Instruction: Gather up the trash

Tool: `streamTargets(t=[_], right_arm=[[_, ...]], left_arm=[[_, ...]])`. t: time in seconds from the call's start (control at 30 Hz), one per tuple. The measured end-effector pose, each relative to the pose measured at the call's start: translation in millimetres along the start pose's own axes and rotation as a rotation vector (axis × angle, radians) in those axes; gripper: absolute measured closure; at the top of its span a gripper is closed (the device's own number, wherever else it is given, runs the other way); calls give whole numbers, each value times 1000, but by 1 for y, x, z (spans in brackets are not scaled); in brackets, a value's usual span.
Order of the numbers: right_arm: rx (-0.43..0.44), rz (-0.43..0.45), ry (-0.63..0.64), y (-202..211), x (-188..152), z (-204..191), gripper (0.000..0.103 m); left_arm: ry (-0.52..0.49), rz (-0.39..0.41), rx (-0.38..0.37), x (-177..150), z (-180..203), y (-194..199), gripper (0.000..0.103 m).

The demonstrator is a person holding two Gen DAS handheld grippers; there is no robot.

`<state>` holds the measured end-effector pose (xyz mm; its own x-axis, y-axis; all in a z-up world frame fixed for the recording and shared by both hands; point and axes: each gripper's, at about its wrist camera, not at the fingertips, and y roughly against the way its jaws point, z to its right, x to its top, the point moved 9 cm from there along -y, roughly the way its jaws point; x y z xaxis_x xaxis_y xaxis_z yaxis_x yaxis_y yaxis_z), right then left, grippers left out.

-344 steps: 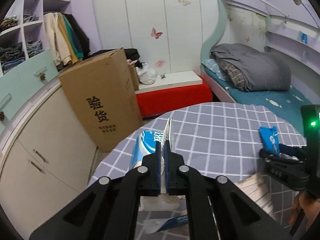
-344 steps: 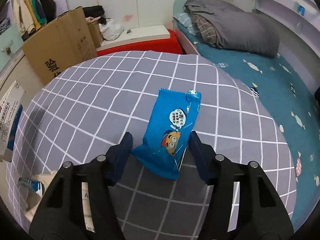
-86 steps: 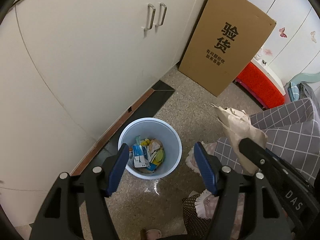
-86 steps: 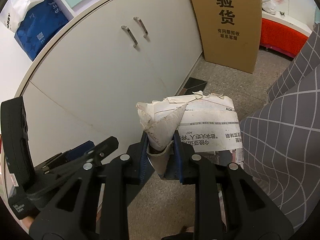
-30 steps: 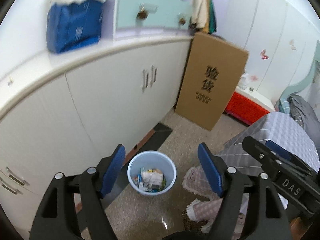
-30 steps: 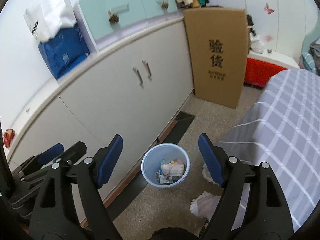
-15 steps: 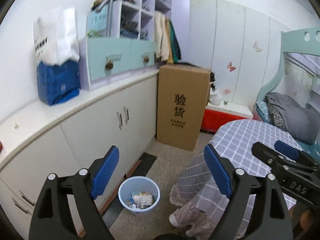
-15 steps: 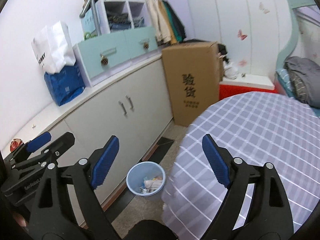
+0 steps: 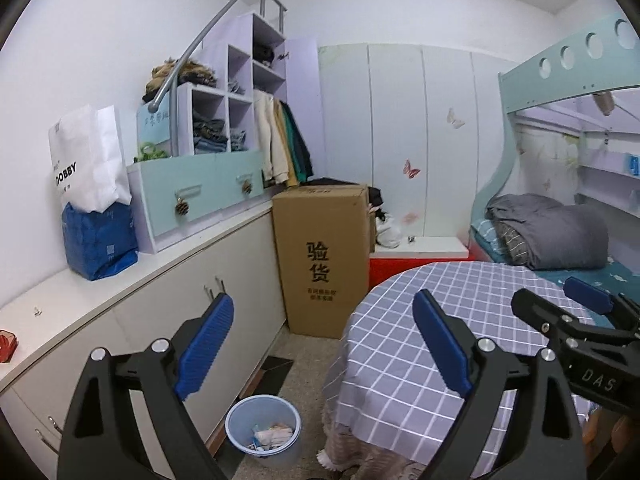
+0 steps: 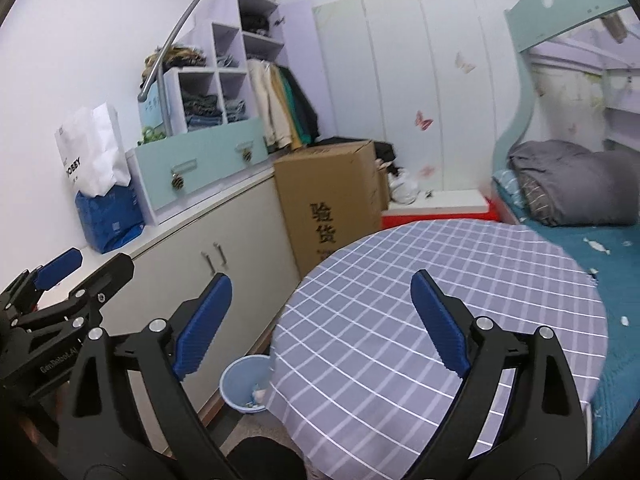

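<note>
A light blue bin [image 9: 231,426] stands on the floor between the cabinets and the table, with crumpled trash [image 9: 272,434] inside; in the right wrist view the bin [image 10: 232,394] is partly hidden by the tablecloth. My left gripper [image 9: 322,304] is high above the floor, its jaws opening, with nothing between its fingers. My right gripper [image 10: 320,284] hangs over the round table [image 10: 400,264] under a grey checked cloth, its jaws also opening and empty. Each gripper shows in the other's view: the right gripper [image 9: 548,296], the left gripper [image 10: 100,260].
A tall cardboard box [image 9: 320,256] stands against white cabinets [image 9: 180,308]. Blue and white bags [image 9: 96,216] sit on the counter. A red bench [image 9: 420,264] and a bunk bed with a grey quilt [image 9: 548,232] lie behind the table.
Both grippers have risen and swung from over the bin toward the table and room. Their jaws stand wider. The paper the right gripper held earlier now lies in the bin.
</note>
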<state>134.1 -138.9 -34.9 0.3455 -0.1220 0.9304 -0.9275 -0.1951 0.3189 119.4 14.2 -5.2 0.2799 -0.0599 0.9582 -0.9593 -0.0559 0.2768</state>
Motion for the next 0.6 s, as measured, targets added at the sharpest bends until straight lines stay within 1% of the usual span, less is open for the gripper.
streamTargets(t=[0.1,0.23,0.3,0.4,0.6], right_arm=[[-32,22,-8,18,-2,11,14],[-73,46,-30,37,-9,26,13],[-75,50,-38,45,-13,29,13],[-83,62,-36,54,-15,31,13],[-92,85,-29,68,-16,34,11]], left_arm=[[-13,33,-1,2,10,15,10],[-13,41,-50,-1,25,29,9],[-25,40,-66,-2,33,34,9],[-50,53,-66,-4,40,42,8],[-55,63,-80,-4,48,51,7]])
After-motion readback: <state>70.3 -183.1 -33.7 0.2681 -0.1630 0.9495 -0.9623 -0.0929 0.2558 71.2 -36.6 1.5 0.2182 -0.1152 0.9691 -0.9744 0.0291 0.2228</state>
